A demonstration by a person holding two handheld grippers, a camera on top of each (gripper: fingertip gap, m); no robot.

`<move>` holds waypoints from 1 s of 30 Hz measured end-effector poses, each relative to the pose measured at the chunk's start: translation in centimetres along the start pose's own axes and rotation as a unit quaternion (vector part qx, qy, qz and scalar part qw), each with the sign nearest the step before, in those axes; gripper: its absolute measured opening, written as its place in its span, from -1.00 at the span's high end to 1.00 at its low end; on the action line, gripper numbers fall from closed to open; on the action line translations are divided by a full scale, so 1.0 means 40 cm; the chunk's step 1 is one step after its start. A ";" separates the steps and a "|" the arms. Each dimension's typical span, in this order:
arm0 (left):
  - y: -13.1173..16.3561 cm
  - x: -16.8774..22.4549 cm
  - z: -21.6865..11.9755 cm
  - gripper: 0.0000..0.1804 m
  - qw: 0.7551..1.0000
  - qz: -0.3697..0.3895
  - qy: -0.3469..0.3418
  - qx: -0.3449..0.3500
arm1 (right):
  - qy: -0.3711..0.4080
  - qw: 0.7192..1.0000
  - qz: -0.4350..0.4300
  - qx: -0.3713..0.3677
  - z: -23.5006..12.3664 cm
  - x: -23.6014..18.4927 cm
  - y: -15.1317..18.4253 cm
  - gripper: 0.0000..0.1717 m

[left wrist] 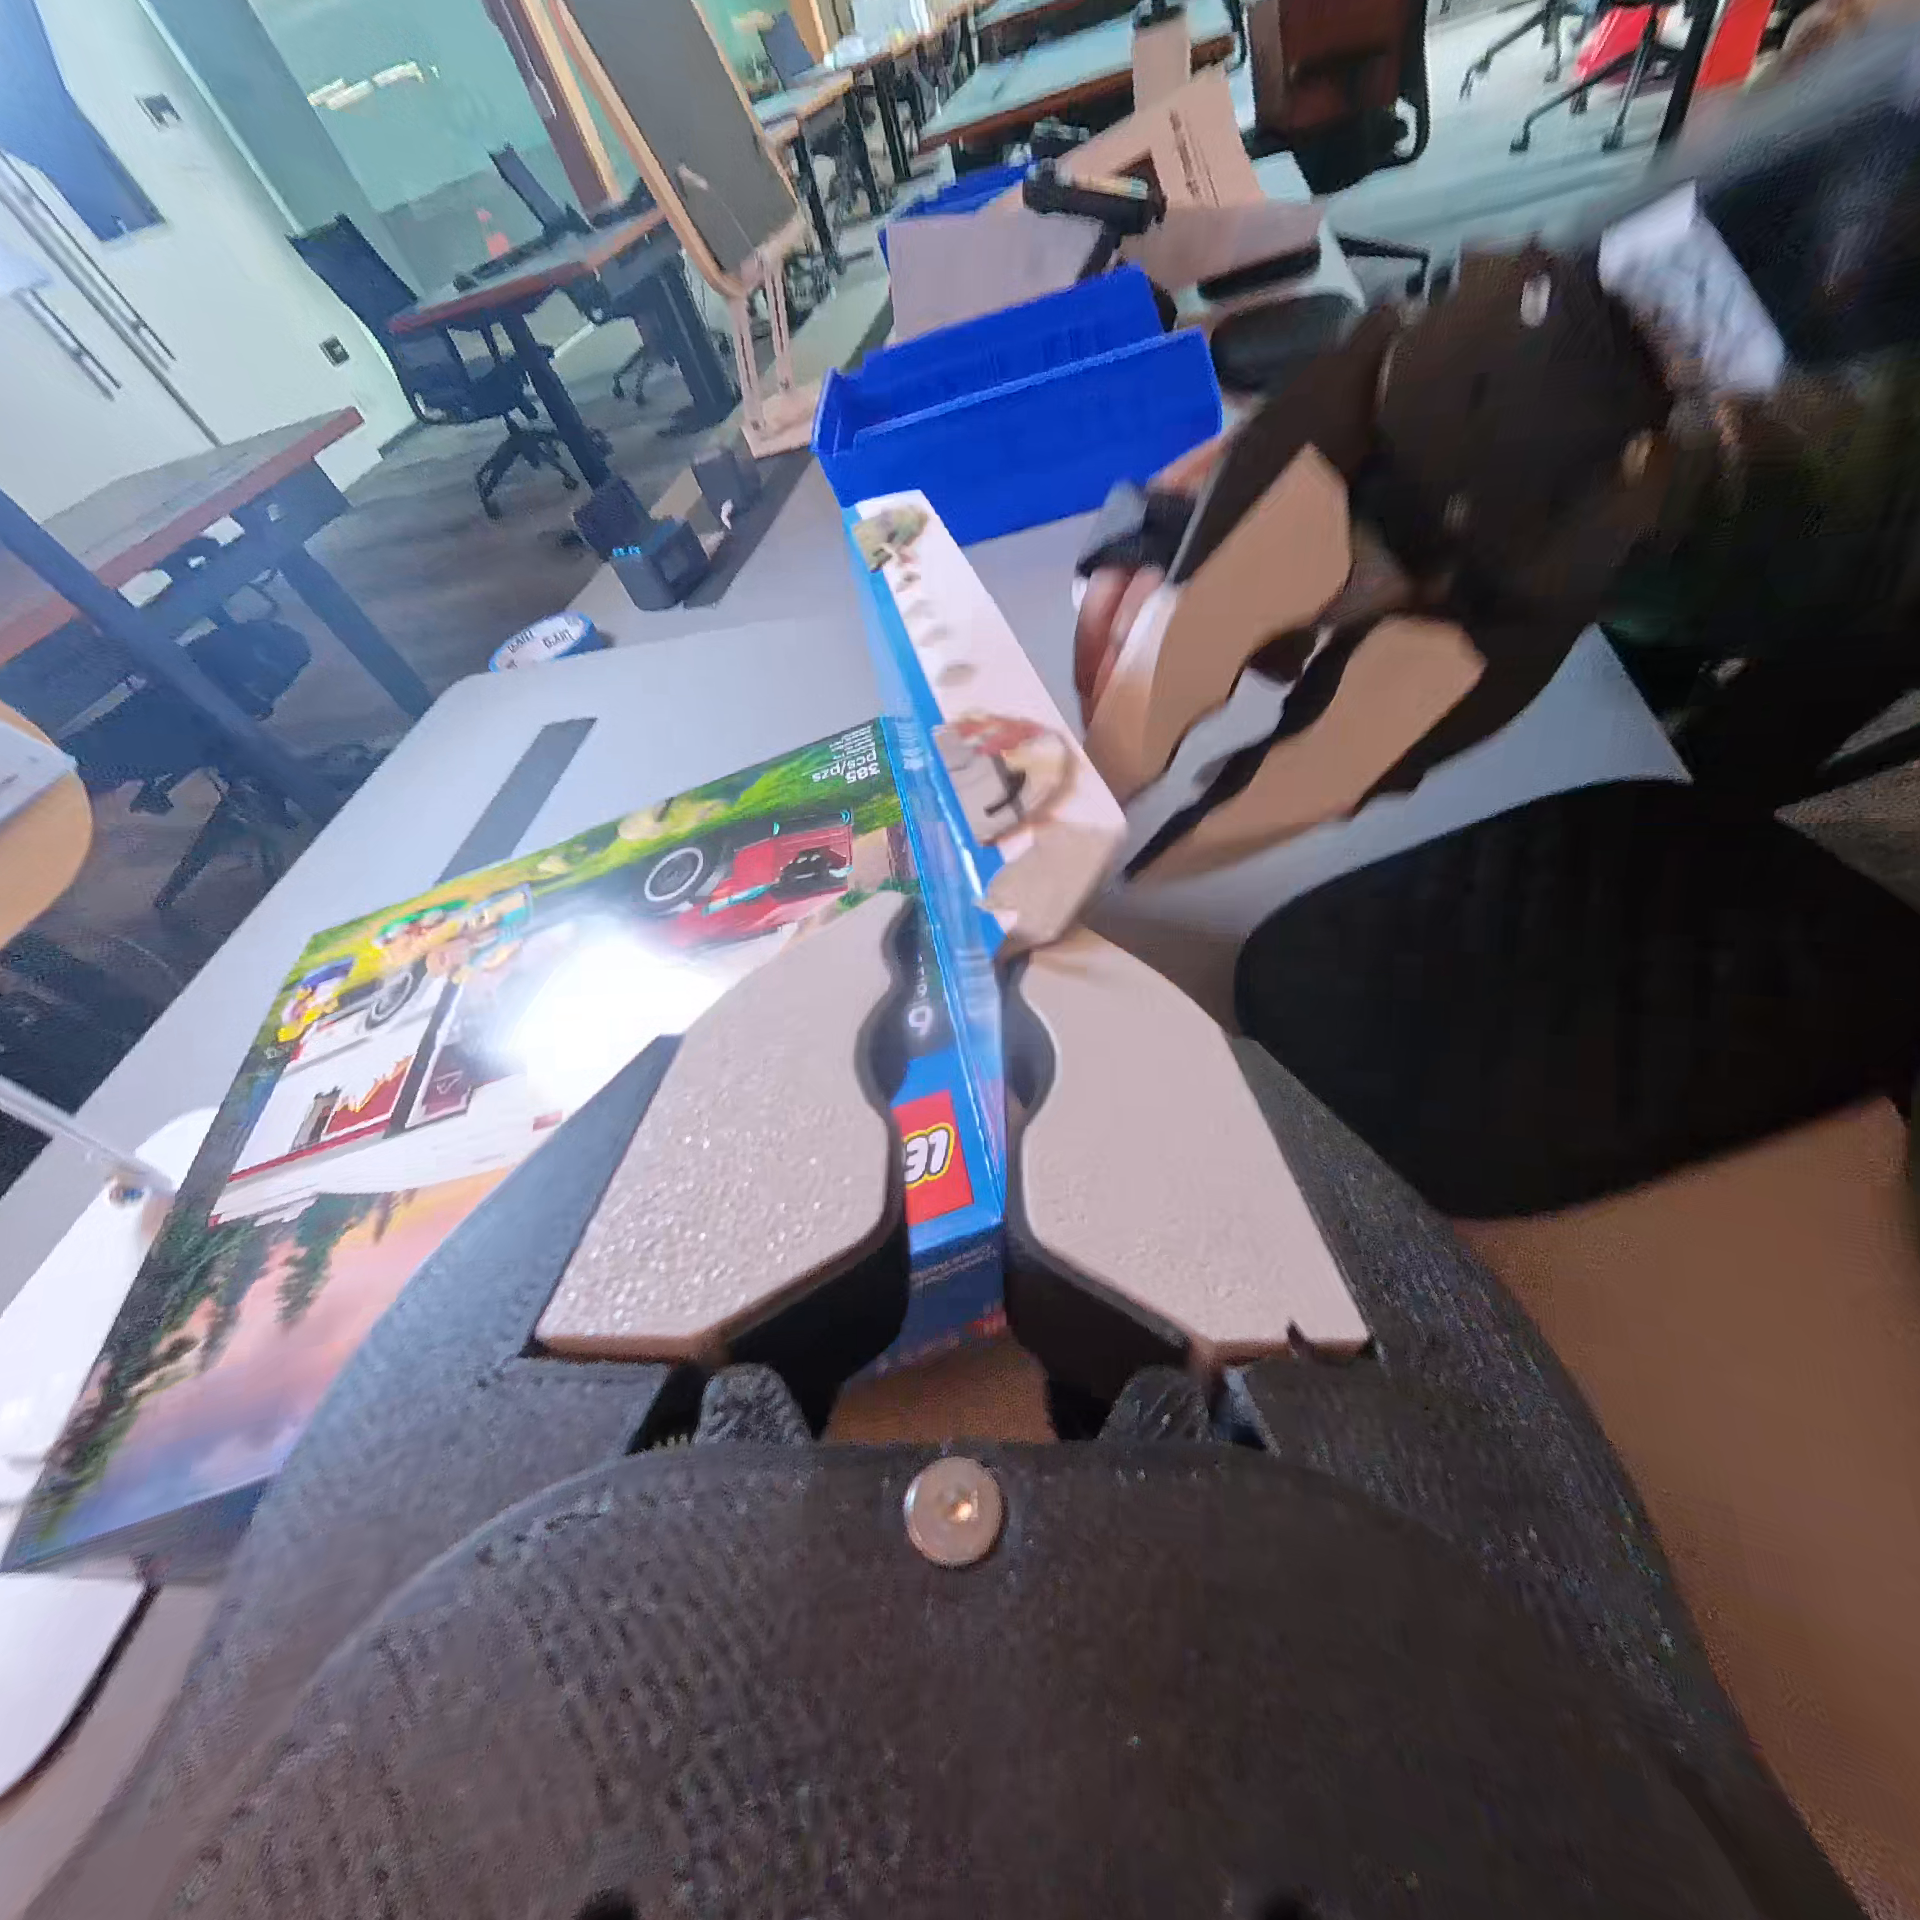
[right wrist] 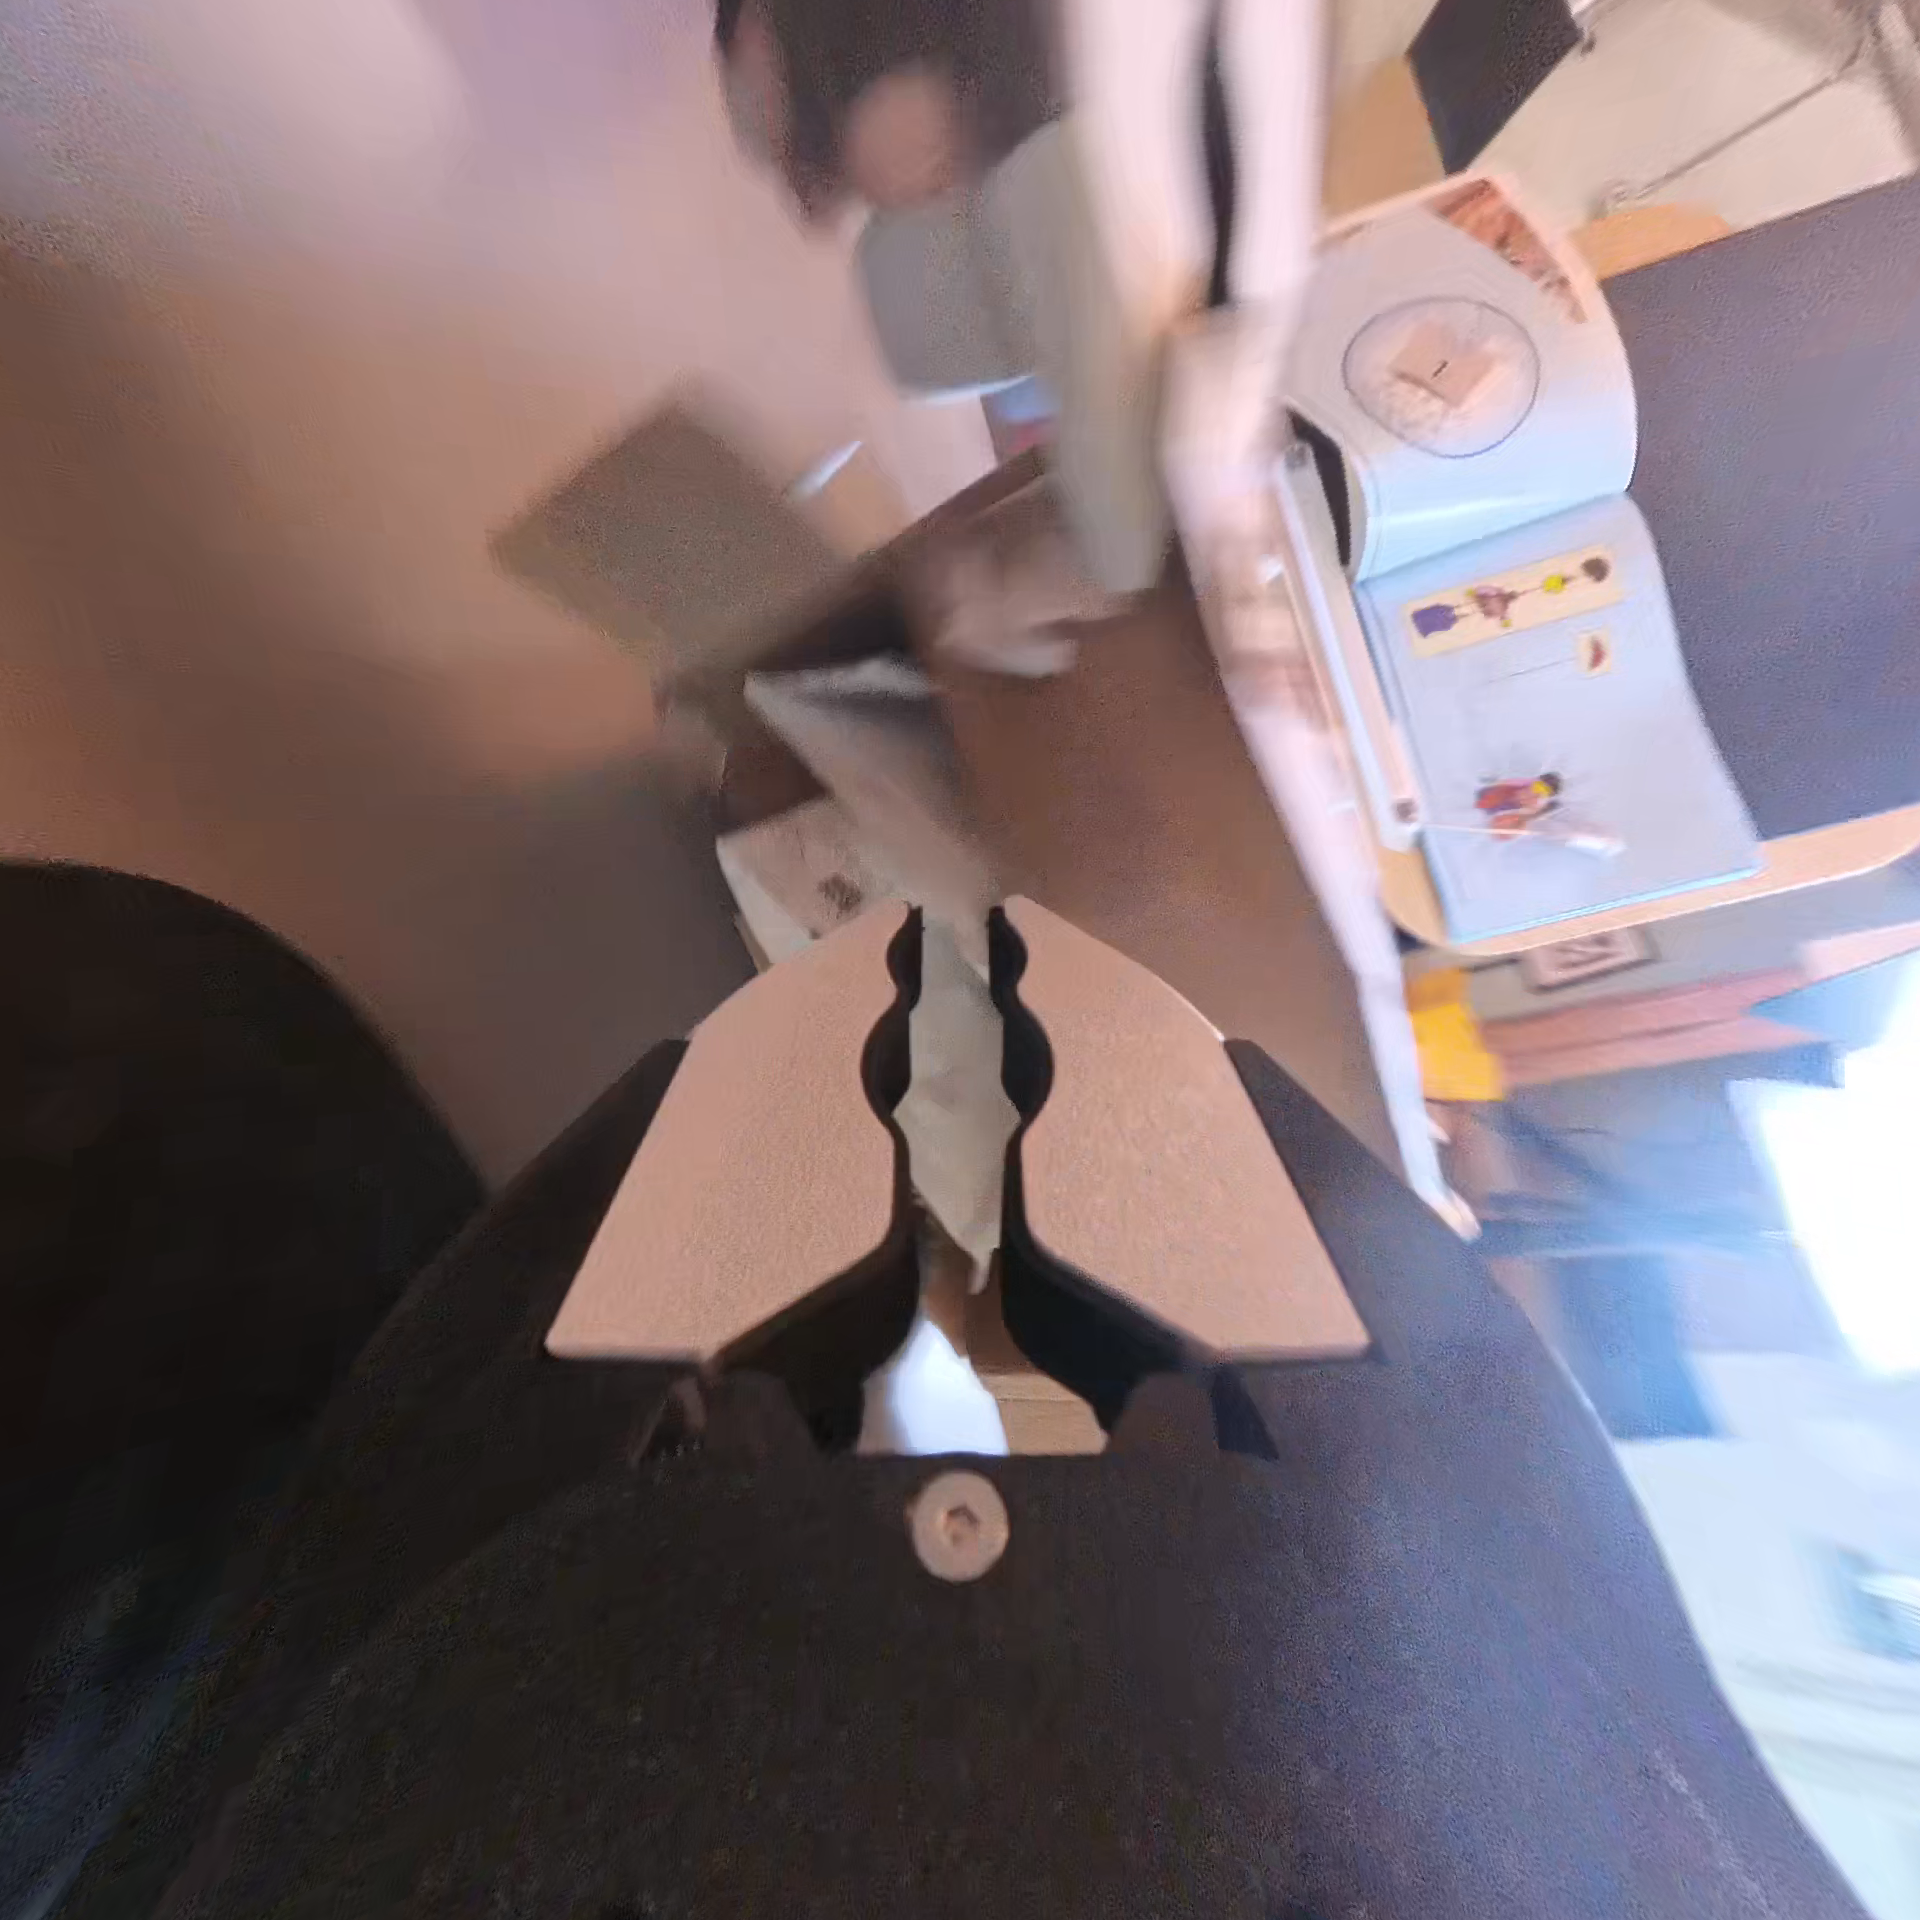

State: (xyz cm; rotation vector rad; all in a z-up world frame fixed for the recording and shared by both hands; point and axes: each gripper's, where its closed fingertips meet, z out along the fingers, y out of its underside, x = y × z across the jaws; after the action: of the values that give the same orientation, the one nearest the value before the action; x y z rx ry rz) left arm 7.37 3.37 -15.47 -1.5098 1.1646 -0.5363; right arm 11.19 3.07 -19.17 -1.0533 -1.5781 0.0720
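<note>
The left tool point(left wrist: 951, 914) pinches the blue edge of a toy box point(left wrist: 582, 935) on the grey surface point(left wrist: 665, 686); the right tool point(right wrist: 954, 914) pinches a pale flap point(right wrist: 951, 1049).

Toy box point(left wrist: 582, 997), blue edge point(left wrist: 951, 1091) upturned

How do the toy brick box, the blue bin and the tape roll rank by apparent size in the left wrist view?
1. Toy brick box, largest, though nearest the camera.
2. Blue bin.
3. Tape roll, smallest.
</note>
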 end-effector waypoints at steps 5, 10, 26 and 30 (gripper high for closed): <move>0.045 0.009 -0.098 0.46 0.999 0.000 -0.011 -0.033 | -0.030 0.973 0.211 0.092 -0.138 0.009 -0.020 0.75; 0.092 -0.282 -0.335 0.47 0.973 0.023 -0.205 -0.105 | 0.052 0.949 0.297 0.089 -0.215 0.068 0.066 0.71; 0.699 -1.140 -0.800 0.29 0.767 0.035 -0.279 -0.577 | 0.225 0.864 0.437 -0.104 -0.281 0.230 0.350 0.36; 0.750 -1.177 -0.755 0.13 0.805 -0.034 -0.210 -0.553 | 0.226 0.851 0.451 -0.143 -0.284 0.239 0.380 0.37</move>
State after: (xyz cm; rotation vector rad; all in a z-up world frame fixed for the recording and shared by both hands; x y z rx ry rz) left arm -48.50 32.73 -22.37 -2.4828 1.0837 0.5790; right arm 29.96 12.72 -16.91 -1.8287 -0.5744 0.2111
